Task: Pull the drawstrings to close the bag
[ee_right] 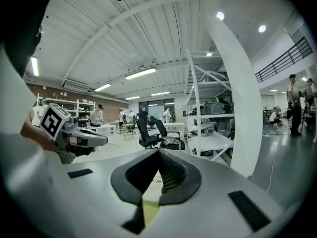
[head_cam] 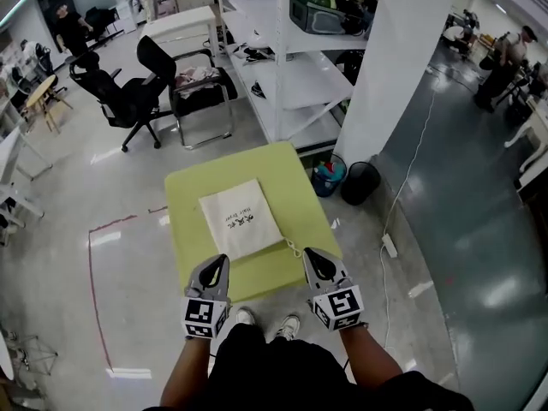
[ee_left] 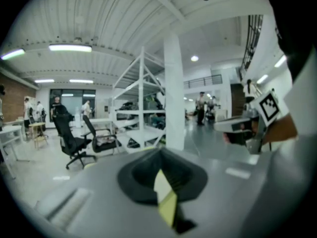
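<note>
Left tongs & right tongs both closed together, nothing in them, at near edge of bench. Bag lies flat just ahead, its drawstring by the right tongs. Risks: thin cord slips the pinch; light bag prob slides w/ the pull instead of cinching.

Print on bag too small to read. Drawstring thin, ends untraceable. Table near edge partly hidden behind left gripper and right gripper. Gripper views blurred up close – only sliver of bag and table shows past closed jaws.
</note>
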The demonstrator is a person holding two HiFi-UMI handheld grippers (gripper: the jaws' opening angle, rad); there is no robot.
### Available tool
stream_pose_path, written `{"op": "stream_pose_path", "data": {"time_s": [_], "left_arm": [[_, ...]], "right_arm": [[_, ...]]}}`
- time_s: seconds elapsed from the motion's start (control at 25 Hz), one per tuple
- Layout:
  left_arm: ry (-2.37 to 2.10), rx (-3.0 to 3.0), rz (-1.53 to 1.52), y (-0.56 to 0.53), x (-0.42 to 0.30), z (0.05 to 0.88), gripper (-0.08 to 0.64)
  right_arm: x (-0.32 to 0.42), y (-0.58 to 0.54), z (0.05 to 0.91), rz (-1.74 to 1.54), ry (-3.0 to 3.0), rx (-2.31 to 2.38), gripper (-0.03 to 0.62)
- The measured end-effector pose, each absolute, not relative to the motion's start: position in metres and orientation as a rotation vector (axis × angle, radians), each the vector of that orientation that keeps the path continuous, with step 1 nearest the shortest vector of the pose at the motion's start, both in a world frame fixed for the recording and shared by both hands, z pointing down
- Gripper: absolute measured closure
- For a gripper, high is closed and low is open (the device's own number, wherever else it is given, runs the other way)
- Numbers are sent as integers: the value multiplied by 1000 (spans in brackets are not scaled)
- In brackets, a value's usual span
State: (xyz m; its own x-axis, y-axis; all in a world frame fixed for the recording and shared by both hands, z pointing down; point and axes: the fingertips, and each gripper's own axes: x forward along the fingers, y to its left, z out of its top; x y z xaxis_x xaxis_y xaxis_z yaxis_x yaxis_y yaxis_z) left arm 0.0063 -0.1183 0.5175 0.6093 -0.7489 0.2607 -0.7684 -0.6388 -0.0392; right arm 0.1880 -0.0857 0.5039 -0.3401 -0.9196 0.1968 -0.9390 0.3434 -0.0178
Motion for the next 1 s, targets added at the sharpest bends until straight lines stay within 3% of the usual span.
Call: {"op": "stream_pose_path", "data": {"time_s": [1.0], "left_arm": [[-1204,2431,885,-156,-70,706,554]], "right_arm": [[163,-139,695,532,-2171,1290,598]]}}
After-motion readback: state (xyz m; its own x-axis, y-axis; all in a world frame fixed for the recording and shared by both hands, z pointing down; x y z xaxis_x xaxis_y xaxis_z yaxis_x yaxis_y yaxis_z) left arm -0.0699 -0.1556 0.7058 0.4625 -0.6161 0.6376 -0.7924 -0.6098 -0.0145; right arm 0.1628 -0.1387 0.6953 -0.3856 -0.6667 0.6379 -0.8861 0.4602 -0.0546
